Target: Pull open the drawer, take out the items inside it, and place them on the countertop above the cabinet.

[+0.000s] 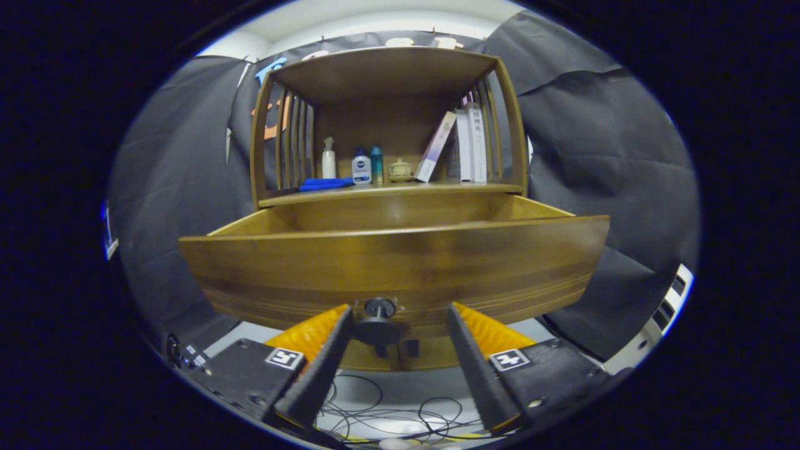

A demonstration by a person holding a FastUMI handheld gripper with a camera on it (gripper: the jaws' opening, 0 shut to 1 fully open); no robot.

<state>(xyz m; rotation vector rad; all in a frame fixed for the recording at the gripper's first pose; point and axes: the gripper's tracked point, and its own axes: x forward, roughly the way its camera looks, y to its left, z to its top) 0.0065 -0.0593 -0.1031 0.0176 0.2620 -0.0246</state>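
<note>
Clearly, the drawer (394, 262) is made of smooth brown wood with long grain lines, and its front is gently curved. It is pulled out from the cabinet (387, 125) toward the tool (400, 325). At the low middle of the front sits a small round dark knob (379, 319). The knob is between the two fingers, close to the left one; I cannot tell if that finger touches it. The right finger stands apart from it, so the tool is spread wide and holds nothing. The finger faces look ribbed.

The top edge of the drawer front is a thin straight lip, and behind it the side walls run back to the surface (387, 189) of the cabinet. The front wall hides the inside of the drawer, so its items cannot be seen.

On the surface, under a wooden shelf with slatted sides, stand a white spray bottle (329, 159), a small white bottle (361, 167), a teal bottle (376, 164), a small pale jar (400, 170) and some leaning books (459, 147). A flat blue thing (325, 184) lies at the left front; its shape is hard to make out. The middle front of the surface is bare.

Below the drawer, thin dark cables (387, 412) curl on a pale floor.
</note>
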